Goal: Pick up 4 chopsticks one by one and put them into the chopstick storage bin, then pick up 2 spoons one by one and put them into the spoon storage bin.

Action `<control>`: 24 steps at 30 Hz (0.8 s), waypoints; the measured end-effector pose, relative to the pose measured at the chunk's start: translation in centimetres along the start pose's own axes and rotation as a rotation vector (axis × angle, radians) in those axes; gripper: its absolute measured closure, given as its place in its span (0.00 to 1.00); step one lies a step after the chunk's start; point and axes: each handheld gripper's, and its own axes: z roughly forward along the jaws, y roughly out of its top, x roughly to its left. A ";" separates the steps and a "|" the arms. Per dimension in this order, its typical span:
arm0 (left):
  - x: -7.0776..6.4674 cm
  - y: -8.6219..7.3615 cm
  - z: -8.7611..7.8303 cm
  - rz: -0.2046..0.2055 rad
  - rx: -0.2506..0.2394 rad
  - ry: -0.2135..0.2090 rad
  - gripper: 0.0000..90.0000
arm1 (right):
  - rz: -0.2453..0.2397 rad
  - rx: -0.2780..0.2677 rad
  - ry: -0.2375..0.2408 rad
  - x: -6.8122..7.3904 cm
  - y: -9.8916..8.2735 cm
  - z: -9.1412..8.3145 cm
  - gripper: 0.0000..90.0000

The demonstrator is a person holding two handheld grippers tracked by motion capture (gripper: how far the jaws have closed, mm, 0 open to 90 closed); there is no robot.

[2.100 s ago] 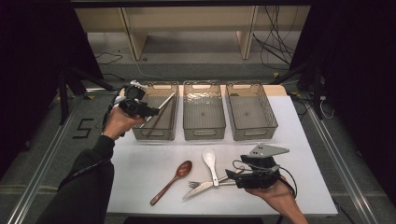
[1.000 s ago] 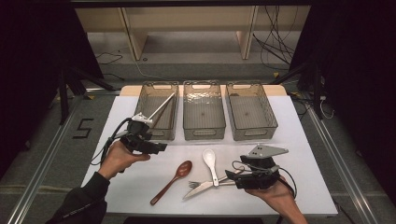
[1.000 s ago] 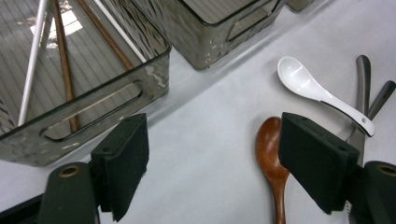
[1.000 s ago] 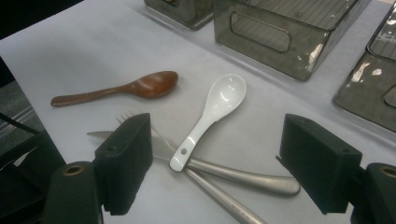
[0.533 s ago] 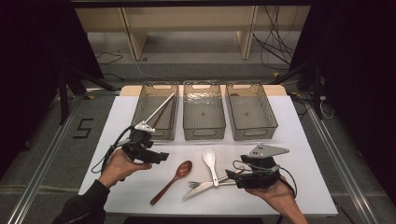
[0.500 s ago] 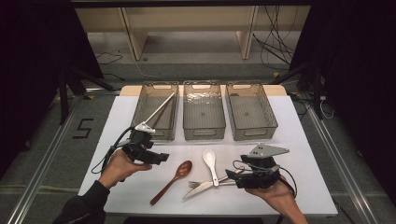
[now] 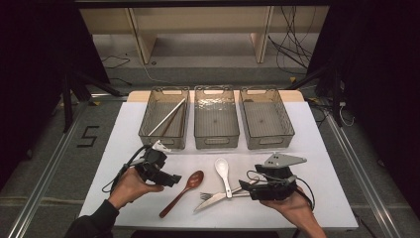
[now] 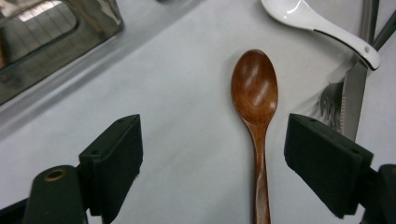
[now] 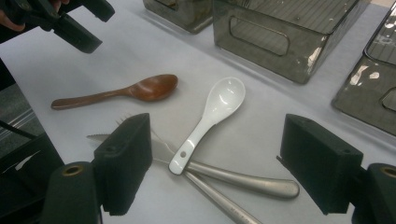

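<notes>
Left gripper view: spoon (image 8: pixel 255 100) lies on the desk (image 8: pixel 187 93) between the left gripper's (image 8: pixel 212 161) spread, empty fingers (image 8: pixel 114 154), handle running back toward the camera, bowl ahead, nearer the right-hand finger.

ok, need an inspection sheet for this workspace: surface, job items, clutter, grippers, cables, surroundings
Surface: white table, flat, bare around the cutlery.
Job's things: wooden spoon lies flat between the open jaws of the left hand-held gripper, untouched. White spoon rests with its handle over a knife and fork.
Bins: three clear bins in a row; the left bin holds chopsticks.
Clutter: nothing seen.
Grippers: left open; its jaws have just been opening. Right hand-held gripper open, low on the table by the knife and fork handles.
Cables: one trails from each gripper; more lie on the floor beyond.
Surroundings: dark, wooden frame behind the table.
</notes>
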 end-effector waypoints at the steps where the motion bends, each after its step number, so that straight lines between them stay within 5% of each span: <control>1: -0.1 -0.1 0.2 -0.001 0.008 -0.002 0.21 | 0.000 0.001 0.001 0.0 0.0 0.0 0.29; 13: -1.0 -0.6 2.1 0.043 0.086 0.001 0.23 | 0.001 0.003 0.001 -0.1 0.0 0.0 0.29; 24: -2.1 -1.0 3.6 0.084 0.176 -0.024 0.38 | 0.000 0.006 0.002 0.0 -0.1 0.1 0.29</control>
